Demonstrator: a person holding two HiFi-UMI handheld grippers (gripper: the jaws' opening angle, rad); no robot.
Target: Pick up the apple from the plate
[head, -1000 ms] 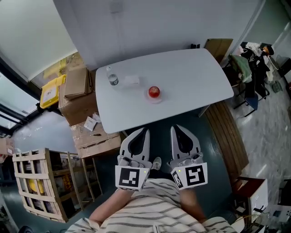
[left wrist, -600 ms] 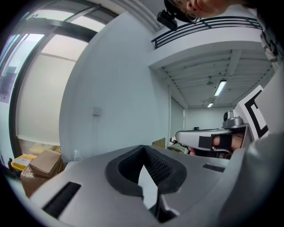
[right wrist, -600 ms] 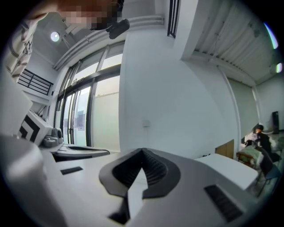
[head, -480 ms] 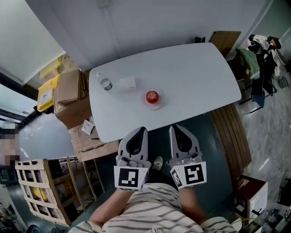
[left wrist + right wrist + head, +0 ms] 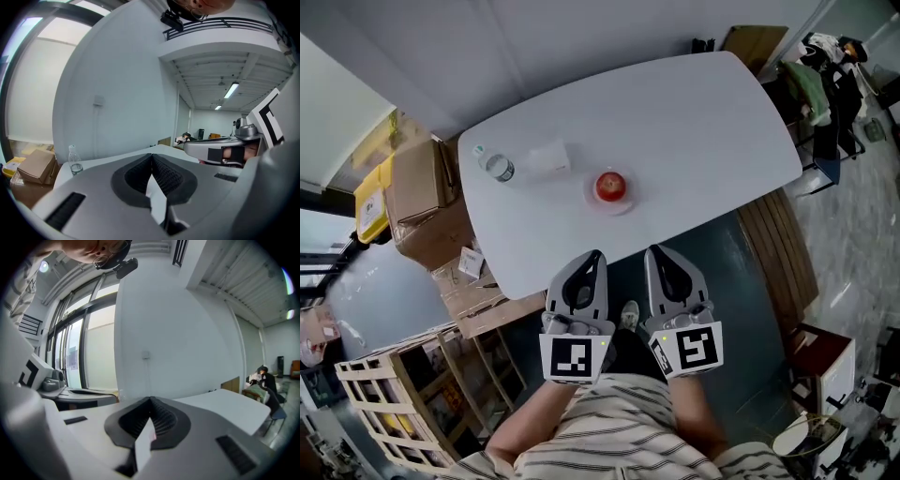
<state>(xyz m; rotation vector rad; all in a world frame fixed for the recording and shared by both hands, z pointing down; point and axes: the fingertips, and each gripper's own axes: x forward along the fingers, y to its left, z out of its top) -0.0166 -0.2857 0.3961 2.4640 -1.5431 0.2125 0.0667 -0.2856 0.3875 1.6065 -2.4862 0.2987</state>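
**Apple** (image 5: 610, 186): red, sits on a small pale plate (image 5: 592, 201) on the white counter (image 5: 712, 112). Approx. mid-depth, left of ctr, slightly nearer the near edge. Neither gripper touches it.

**White packet** (image 5: 549, 157): flat, lies toward the far-left of the plate, apart from it.

**Water bottle** (image 5: 496, 167): clear, upright, near the counter's left end, close to the packet.

**Left gripper** (image 5: 593, 255): held low in front of the person's striped shirt (image 5: 609, 431), marker cube (image 5: 574, 359) toward the body. Tips point at the counter's near edge and reach about that edge in the head view. Well apart from the apple. Jaws together, nothing between.

**Right gripper** (image 5: 657, 251): beside the left one, roughly parallel, close but apart. Same pose. Jaws together, nothing between.

**Surroundings**: cardboard boxes (image 5: 417, 183) off the counter's left end; wooden crate (image 5: 389, 394) on the floor at the person's left.

**Views**:
- Head view: the only one w/ apple, plate and packet.
- Left gripper view: looks nearly level across the counter, w/ the bottle and a box at left, the right gripper's side at right, and ceiling strip lights (image 5: 232, 90).
- Right gripper view: windows (image 5: 75, 357) and the left gripper at left, a wall switch (image 5: 146, 354), and the counter running off right.
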